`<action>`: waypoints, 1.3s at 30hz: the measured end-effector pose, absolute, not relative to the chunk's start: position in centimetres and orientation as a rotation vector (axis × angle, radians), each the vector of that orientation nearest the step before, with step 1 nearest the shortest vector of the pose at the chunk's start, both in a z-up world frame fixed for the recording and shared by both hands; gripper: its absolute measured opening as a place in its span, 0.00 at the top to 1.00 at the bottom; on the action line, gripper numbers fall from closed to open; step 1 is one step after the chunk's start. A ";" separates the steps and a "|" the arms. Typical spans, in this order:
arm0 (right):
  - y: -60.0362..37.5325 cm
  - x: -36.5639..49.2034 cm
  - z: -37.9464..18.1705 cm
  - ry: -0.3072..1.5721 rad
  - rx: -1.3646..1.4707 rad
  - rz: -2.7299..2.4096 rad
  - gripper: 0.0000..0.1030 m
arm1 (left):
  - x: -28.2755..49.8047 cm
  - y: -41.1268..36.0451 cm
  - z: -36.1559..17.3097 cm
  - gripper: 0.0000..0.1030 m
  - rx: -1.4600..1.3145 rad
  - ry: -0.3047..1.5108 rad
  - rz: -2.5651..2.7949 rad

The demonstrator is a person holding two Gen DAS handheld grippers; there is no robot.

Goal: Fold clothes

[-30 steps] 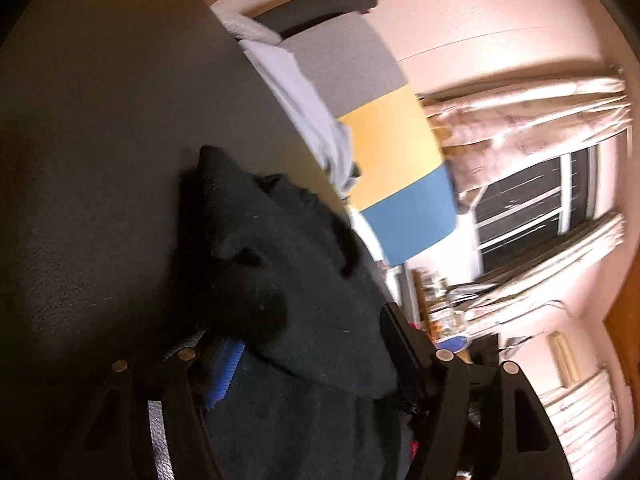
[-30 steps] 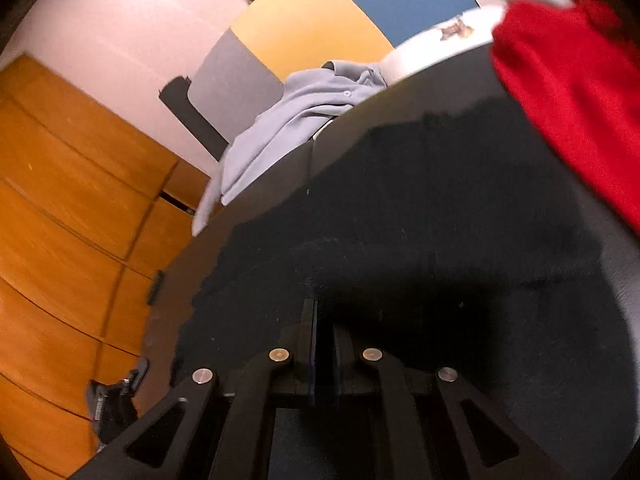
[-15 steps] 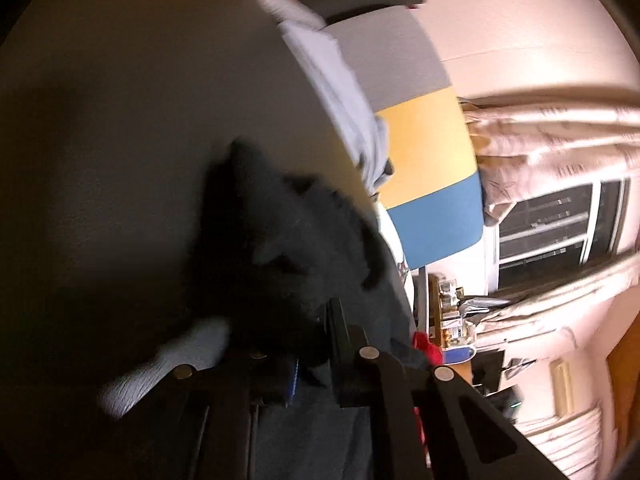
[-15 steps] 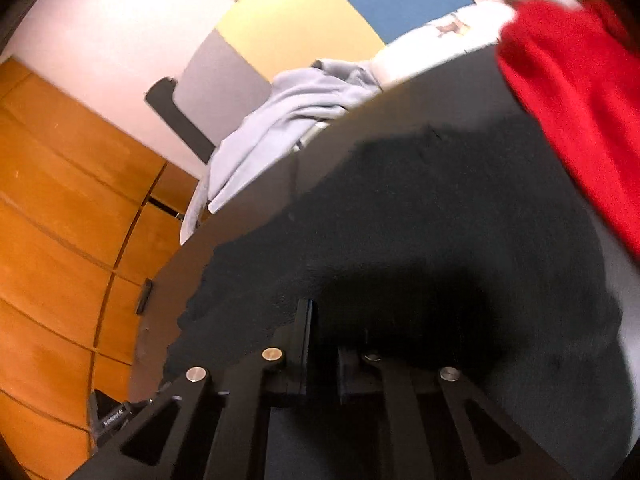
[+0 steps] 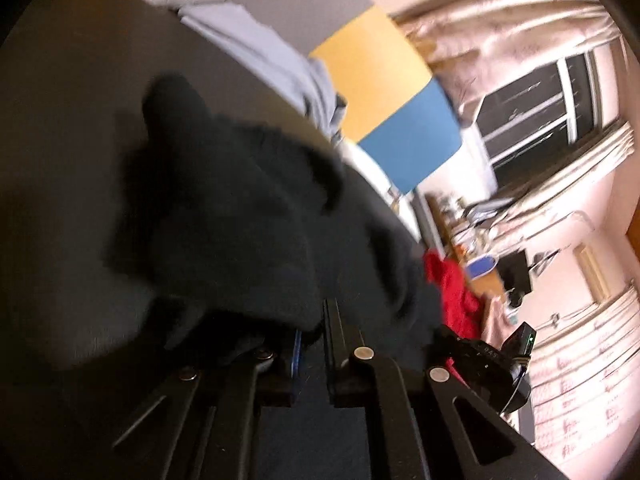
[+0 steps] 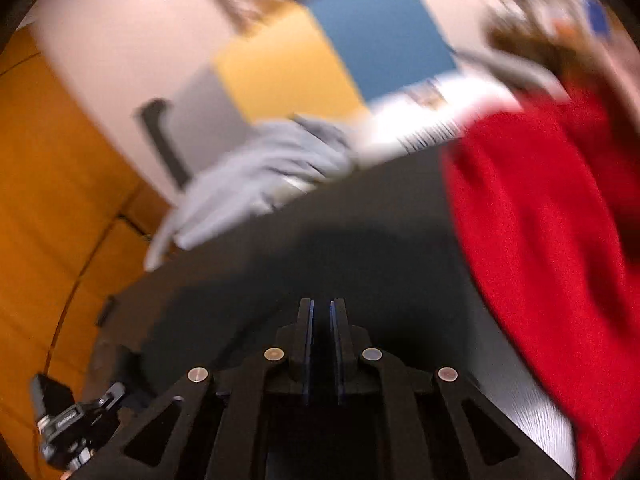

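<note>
In the left wrist view, a dark table (image 5: 60, 128) fills the left side, and on it lies a black garment (image 5: 240, 216), bunched into a thick fold that rises toward the middle of the view. The left gripper (image 5: 310, 324) sits at the near edge of that fold with its jaws drawn together on the black cloth, a flap of which drapes over the left finger and hides its tip. Beyond the table's far edge a pale grey-blue shirt (image 5: 272, 52) hangs over a chair (image 5: 384, 92) whose back is grey, yellow and blue. Further right a red garment (image 5: 452, 296) shows just past the black one, with the other gripper's dark body (image 5: 480, 364) beside it, and a dark window (image 5: 536, 108) with pale curtains stands behind. In the right wrist view, blurred by motion, orange wooden panels (image 6: 48, 208) cover the left, then comes the same pale shirt (image 6: 256, 176) draped off the chair (image 6: 304, 60). The right gripper (image 6: 320, 320) points across the table (image 6: 360, 200) with its jaws nearly together; the black garment (image 6: 208, 320) lies dark under and around them, and the view does not show clearly whether cloth is pinched between them. To the right the red garment (image 6: 540, 248) spreads over the table's edge.
</note>
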State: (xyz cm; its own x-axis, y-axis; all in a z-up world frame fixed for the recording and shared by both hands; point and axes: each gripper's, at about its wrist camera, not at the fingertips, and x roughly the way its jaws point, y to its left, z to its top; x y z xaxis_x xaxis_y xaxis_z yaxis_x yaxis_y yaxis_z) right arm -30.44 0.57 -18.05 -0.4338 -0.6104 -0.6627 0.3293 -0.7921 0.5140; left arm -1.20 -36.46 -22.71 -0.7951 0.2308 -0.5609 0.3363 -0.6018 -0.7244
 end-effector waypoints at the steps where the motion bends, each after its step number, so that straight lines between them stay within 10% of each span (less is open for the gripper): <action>1: 1.8 -30.4 -19.2 -0.455 1.243 -2.219 0.90 | -1.2 -36.4 -23.1 0.94 0.992 1.378 -2.555; 6: 2.6 -30.4 -19.4 -0.615 1.211 -2.049 0.76 | -0.3 -37.1 -24.3 0.93 0.976 1.466 -2.494; 8: 0.9 -30.8 -18.8 -0.630 1.209 -1.962 0.49 | -0.1 -37.3 -24.4 0.90 0.957 1.506 -2.491; 16: -6.4 -33.0 -20.1 -0.607 1.318 -1.831 0.45 | 0.8 -38.1 -25.1 0.81 0.856 1.625 -2.475; 21: -7.8 -33.6 -20.8 -0.683 1.338 -1.840 0.54 | 0.6 -38.1 -25.0 0.81 0.859 1.603 -2.487; 25: -9.2 -33.9 -21.5 -0.626 1.403 -1.873 0.93 | 1.0 -38.8 -25.1 0.83 0.841 1.627 -2.444; 39: -0.1 -32.4 -14.3 -0.603 1.102 -2.142 0.94 | -2.4 -35.5 -21.6 0.93 0.923 1.326 -2.700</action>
State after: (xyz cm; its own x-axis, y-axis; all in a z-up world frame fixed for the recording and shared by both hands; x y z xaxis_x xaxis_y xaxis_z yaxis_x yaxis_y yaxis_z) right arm -32.35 -0.05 -14.31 -0.4381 -0.7207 -0.5373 0.3347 -0.6855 0.6465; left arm -2.40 -35.55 -21.56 -0.8279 0.2519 -0.5012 0.2427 -0.6446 -0.7249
